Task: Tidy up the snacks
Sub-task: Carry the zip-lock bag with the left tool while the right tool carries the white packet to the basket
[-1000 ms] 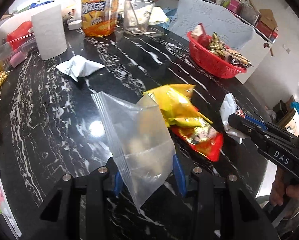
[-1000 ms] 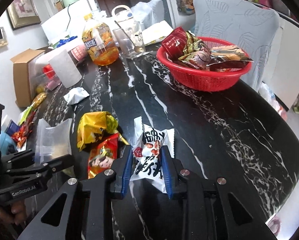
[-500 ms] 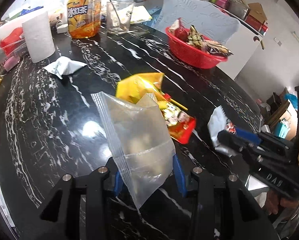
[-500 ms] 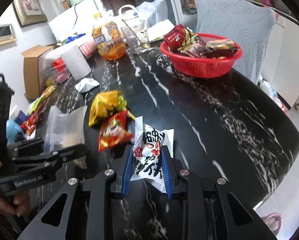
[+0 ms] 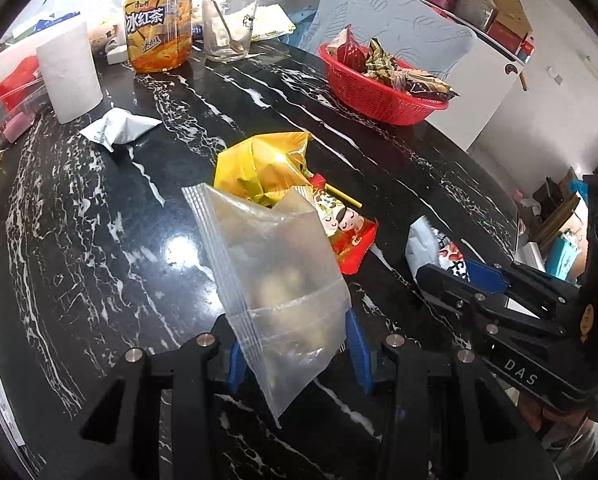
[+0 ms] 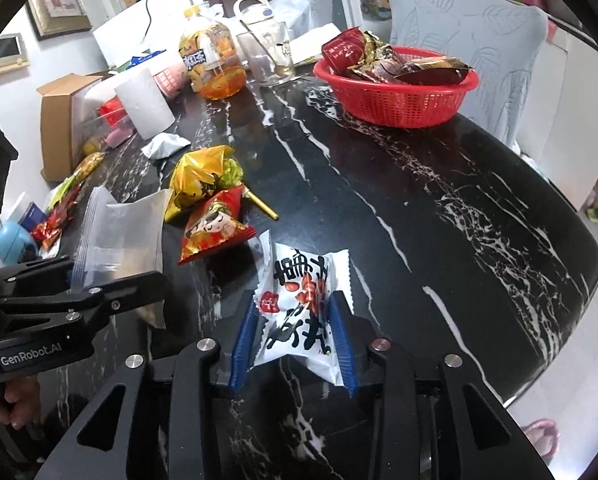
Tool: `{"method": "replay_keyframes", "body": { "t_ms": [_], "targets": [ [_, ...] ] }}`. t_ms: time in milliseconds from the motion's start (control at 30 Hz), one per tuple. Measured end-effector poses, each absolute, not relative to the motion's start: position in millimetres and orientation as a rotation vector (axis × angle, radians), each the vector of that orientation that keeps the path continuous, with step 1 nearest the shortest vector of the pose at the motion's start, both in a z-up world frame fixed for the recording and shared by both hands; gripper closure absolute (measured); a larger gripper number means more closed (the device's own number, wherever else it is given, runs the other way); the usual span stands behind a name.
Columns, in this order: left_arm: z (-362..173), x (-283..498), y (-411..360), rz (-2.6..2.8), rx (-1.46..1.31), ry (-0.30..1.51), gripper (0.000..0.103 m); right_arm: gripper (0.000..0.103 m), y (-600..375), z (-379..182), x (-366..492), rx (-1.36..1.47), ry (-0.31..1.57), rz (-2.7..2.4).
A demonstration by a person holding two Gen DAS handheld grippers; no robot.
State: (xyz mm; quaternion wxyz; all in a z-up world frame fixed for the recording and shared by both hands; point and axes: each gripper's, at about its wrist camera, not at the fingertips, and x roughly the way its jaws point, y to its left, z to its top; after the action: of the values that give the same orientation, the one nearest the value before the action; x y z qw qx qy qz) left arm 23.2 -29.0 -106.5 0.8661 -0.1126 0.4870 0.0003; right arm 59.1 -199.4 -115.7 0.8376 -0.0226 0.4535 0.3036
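My left gripper (image 5: 293, 344) is shut on the lower part of a clear zip bag (image 5: 275, 264) that stands upright with pale lumps inside. The bag (image 6: 119, 232) and that gripper (image 6: 111, 276) also show at the left of the right wrist view. My right gripper (image 6: 295, 336) still has its blue pads against a white snack packet (image 6: 299, 280) with red and black print, low over the table, and its jaws are opening. A yellow packet (image 5: 263, 164) and a red cartoon packet (image 5: 347, 232) lie just beyond the bag. A red basket (image 6: 395, 100) of snacks stands far right.
The black marble table (image 6: 439, 208) ends in a rounded edge on the right. At the back stand an orange drink bottle (image 5: 157, 20), a glass with a spoon (image 5: 227, 28), a paper roll (image 5: 69, 72) and a crumpled white wrapper (image 5: 119, 128). More packets crowd the left edge. A pale chair (image 6: 479, 52) stands behind the basket.
Both hands have shifted across the table, so the yellow and red packets now lie straight behind the zip bag. The right pads stand slightly wider around the white packet.
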Motion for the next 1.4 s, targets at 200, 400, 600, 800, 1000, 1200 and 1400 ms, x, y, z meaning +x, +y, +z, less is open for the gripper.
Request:
{"method": "replay_keyframes", "body": {
  "t_ms": [200,400,600,800,1000,1200,1400],
  "targets": [
    [-101,27,-33,-0.013,-0.235,1.016,0.062,0.075,-208,-110,62,0.001,0.957,0.659],
    [-87,35,-42,-0.037,-0.228,0.993,0.062,0.075,-218,-97,65,0.045,0.951,0.689],
    [-68,50,-52,-0.073,-0.217,0.959,0.062,0.075,-226,-79,71,0.043,0.909,0.697],
    [-48,73,-64,-0.126,-0.198,0.925,0.062,0.075,-235,-59,84,0.036,0.859,0.698],
    [-23,100,-75,-0.163,-0.154,0.874,0.062,0.075,-246,-39,104,0.036,0.809,0.699],
    [-2,130,-86,-0.19,-0.126,0.82,0.062,0.075,-255,-23,126,0.02,0.758,0.692],
    [12,165,-93,-0.199,-0.098,0.767,0.062,0.075,-265,-11,156,0.032,0.726,0.672]
  ]
}}
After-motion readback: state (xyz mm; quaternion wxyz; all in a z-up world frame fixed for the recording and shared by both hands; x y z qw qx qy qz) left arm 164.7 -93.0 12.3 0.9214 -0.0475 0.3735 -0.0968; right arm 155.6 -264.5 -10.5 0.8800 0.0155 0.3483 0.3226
